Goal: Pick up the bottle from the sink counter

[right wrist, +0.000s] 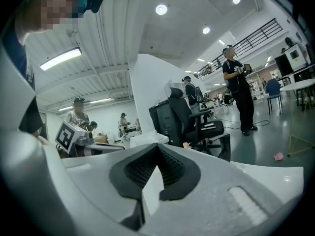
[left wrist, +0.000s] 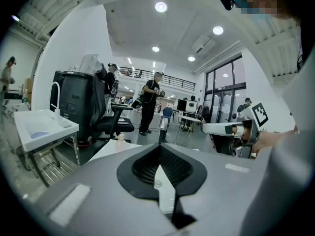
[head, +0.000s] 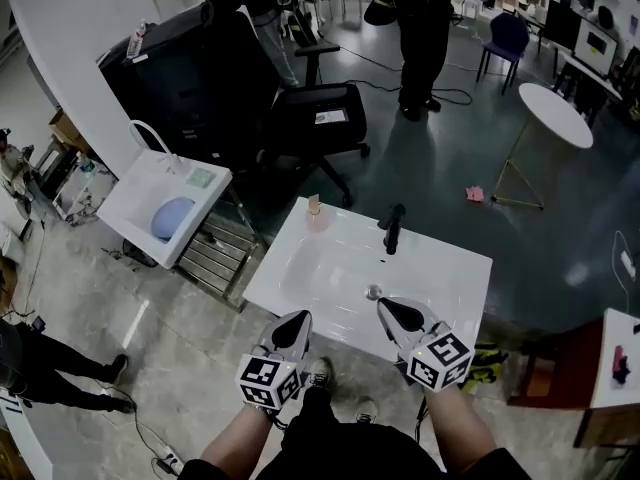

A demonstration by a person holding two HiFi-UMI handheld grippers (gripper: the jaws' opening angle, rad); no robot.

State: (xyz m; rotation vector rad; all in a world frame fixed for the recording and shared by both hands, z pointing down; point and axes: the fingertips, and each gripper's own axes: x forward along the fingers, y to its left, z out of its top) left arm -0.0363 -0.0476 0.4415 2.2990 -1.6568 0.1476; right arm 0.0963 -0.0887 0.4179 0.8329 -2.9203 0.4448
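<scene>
A: While the left gripper [head: 292, 328] and the right gripper [head: 401, 316] hover at the near edge of the sink counter [head: 452, 276], where does the bottle sit?

B: On the far rim, towards the back left corner. It's a small pale bottle [head: 316, 213], upright, left of the black faucet [head: 393, 230]. It stands across the basin from the left gripper, well apart, and farther still from the right one.

A: And the jaws?

B: Both pairs are pressed together, with nothing between them.
</scene>
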